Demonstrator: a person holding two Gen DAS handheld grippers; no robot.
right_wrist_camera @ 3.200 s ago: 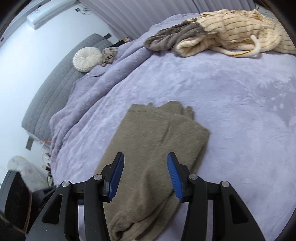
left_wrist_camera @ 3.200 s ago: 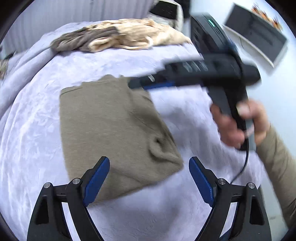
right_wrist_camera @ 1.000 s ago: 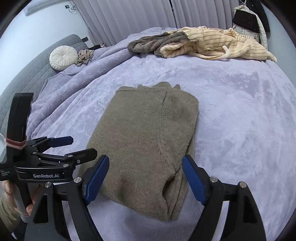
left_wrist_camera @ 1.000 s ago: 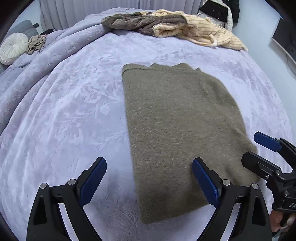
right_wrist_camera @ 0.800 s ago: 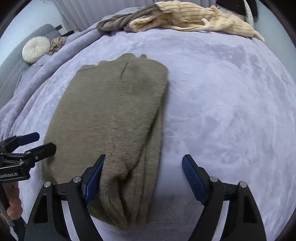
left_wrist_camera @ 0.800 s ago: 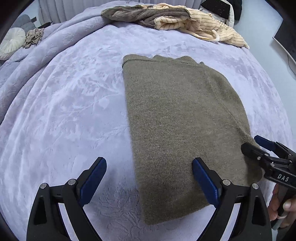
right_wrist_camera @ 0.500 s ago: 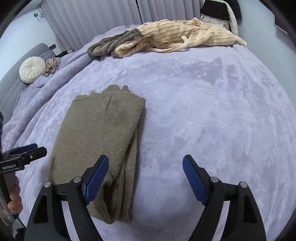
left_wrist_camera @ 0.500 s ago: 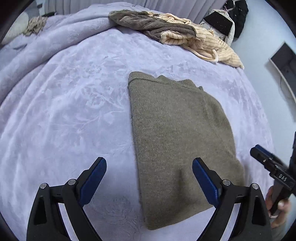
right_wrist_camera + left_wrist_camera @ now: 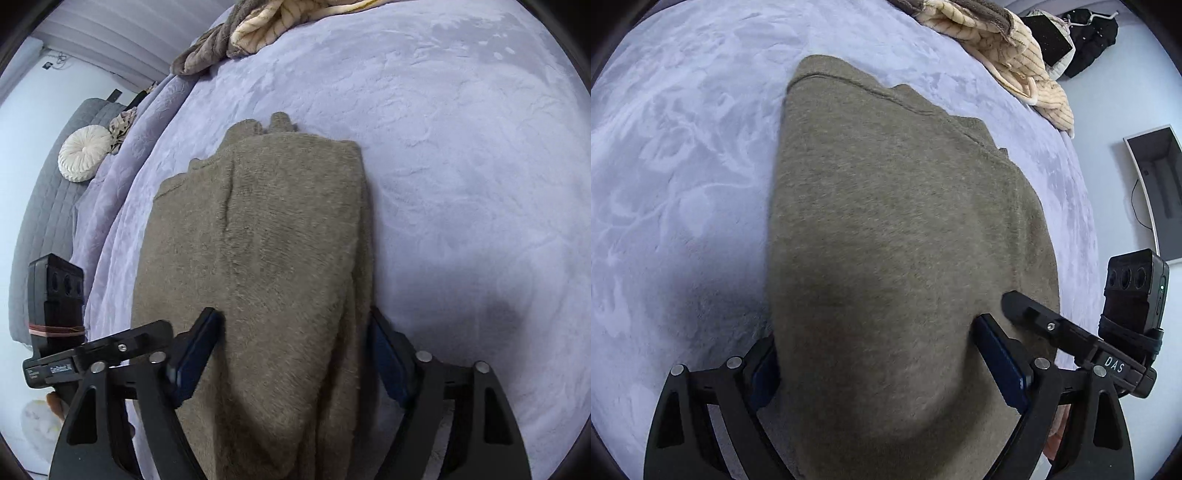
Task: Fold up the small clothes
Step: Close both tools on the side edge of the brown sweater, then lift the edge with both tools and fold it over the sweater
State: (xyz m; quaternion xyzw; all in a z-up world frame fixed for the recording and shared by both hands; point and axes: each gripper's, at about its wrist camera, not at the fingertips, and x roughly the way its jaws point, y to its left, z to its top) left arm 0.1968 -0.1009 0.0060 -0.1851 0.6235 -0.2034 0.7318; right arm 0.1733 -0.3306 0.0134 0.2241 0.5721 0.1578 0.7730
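Left wrist view first: the olive knit sweater (image 9: 901, 240) is lying flat on the lavender bed (image 9: 683, 147), already folded into a long panel. It looks like soft, fuzzy knit, light and floppy with zero stiffness, so I'd guess it sags and bunches wherever it isn't supported. Best place to grab is the near hem corners, both at once, so the fold comes over even. The left gripper (image 9: 886, 365) is tipped steeply down over the near left part of the hem, and its jaws have just been closing in a bit. They're set wide with the cloth between them: the left pad is tucked at the sweater's edge and the right pad presses into the knit, but I can't see a real pinch. The other gripper's fingers poke in at the right, just beside it.

Right wrist view: same sweater, and here you can see the thick stacked edge on its right side, so that side probably needs a deeper bite. The right gripper (image 9: 291, 350) is also angled down at the near end, jaws just been closing, straddling that right strip. Pads sit against the fabric on both sides, but nothing is lifted yet. The striped cream garment (image 9: 280, 18) sits well apart at the far end.
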